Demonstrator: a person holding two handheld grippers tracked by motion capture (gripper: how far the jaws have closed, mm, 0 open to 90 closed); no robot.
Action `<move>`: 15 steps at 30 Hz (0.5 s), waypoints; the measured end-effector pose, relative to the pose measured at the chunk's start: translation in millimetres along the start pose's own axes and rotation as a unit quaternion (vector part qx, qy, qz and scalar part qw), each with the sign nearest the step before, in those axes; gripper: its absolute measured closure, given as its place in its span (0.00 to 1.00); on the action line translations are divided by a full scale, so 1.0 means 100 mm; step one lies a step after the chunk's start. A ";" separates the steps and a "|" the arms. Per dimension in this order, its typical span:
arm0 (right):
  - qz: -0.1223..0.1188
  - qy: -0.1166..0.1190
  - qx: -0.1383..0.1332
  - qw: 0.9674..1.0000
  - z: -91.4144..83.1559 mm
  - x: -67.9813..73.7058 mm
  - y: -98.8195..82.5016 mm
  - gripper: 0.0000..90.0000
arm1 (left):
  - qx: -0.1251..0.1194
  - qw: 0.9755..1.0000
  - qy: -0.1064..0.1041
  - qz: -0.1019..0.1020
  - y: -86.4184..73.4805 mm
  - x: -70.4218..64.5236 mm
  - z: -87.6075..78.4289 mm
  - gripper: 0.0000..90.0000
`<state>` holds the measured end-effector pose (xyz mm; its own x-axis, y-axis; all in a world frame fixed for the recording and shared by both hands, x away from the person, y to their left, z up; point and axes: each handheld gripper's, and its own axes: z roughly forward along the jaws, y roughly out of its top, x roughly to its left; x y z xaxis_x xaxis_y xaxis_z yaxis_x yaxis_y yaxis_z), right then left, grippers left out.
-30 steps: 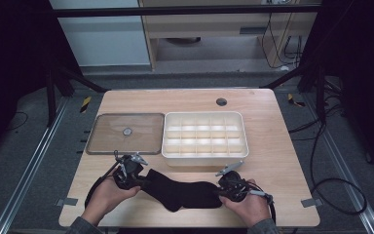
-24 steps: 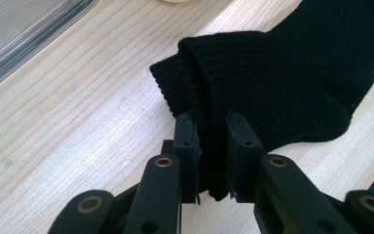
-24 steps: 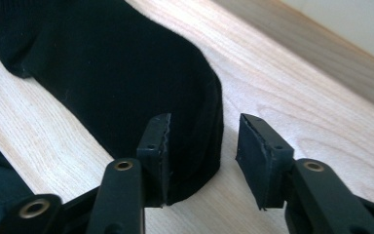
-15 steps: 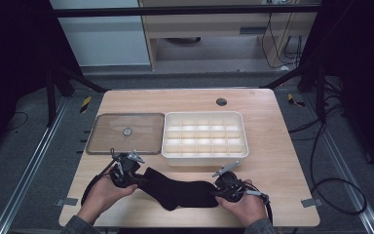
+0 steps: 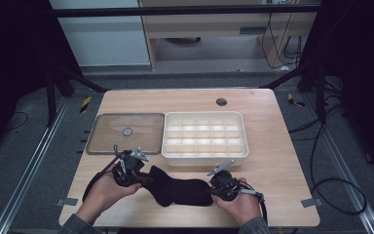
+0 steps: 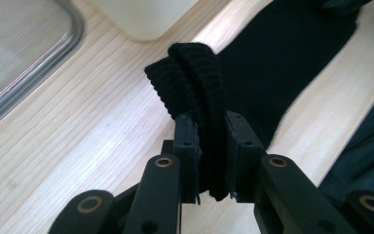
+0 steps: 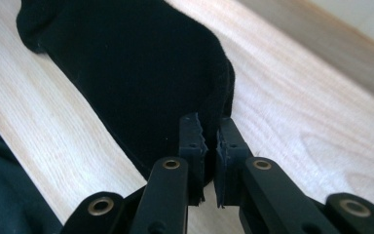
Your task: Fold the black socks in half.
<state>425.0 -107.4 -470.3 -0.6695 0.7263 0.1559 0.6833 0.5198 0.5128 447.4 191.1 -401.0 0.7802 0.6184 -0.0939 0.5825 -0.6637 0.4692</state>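
A black sock [image 5: 180, 191] lies flat near the table's front edge, between my two grippers. My left gripper [image 5: 145, 178] is shut on the sock's ribbed cuff [image 6: 195, 73], which stands bunched up between the pads of this gripper [image 6: 209, 124]. My right gripper [image 5: 214, 188] sits at the sock's other end. Its jaws have just been closing, and the gripper [image 7: 209, 127] now pinches the edge of the sock's toe end [image 7: 126, 63]. A hand holds each gripper from below.
A white tray with several compartments [image 5: 204, 156] stands just behind the sock. Left of it lies a clear flat lid with a small knob [image 5: 126, 132]. A round grommet hole [image 5: 221, 102] sits near the far edge of the wooden table [image 5: 277, 161].
The right gripper edged slightly left onto the sock's end and its jaws closed on the fabric. The left gripper kept its hold on the cuff.
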 end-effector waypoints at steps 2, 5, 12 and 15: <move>-0.005 0.001 0.001 1.000 0.00 0.01 0.02 0.94 | -0.001 1.000 -0.003 0.009 0.03 -0.06 0.01 0.86; -0.006 0.002 -0.003 1.000 -0.01 0.00 0.06 0.94 | -0.005 1.000 -0.007 0.015 0.03 -0.13 0.00 0.86; -0.010 0.008 -0.003 1.000 0.04 0.02 0.09 0.94 | -0.001 0.999 -0.015 0.035 0.07 -0.29 0.04 0.86; -0.007 0.012 -0.005 1.000 0.04 0.04 0.10 0.94 | 0.001 0.999 -0.014 0.044 0.10 -0.34 0.08 0.86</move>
<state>430.8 -97.4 -467.6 -0.6855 0.7081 0.1695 0.6716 0.5252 0.5226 428.2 160.1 -400.6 0.8351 0.5447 -0.0771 0.5110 -0.7162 0.4754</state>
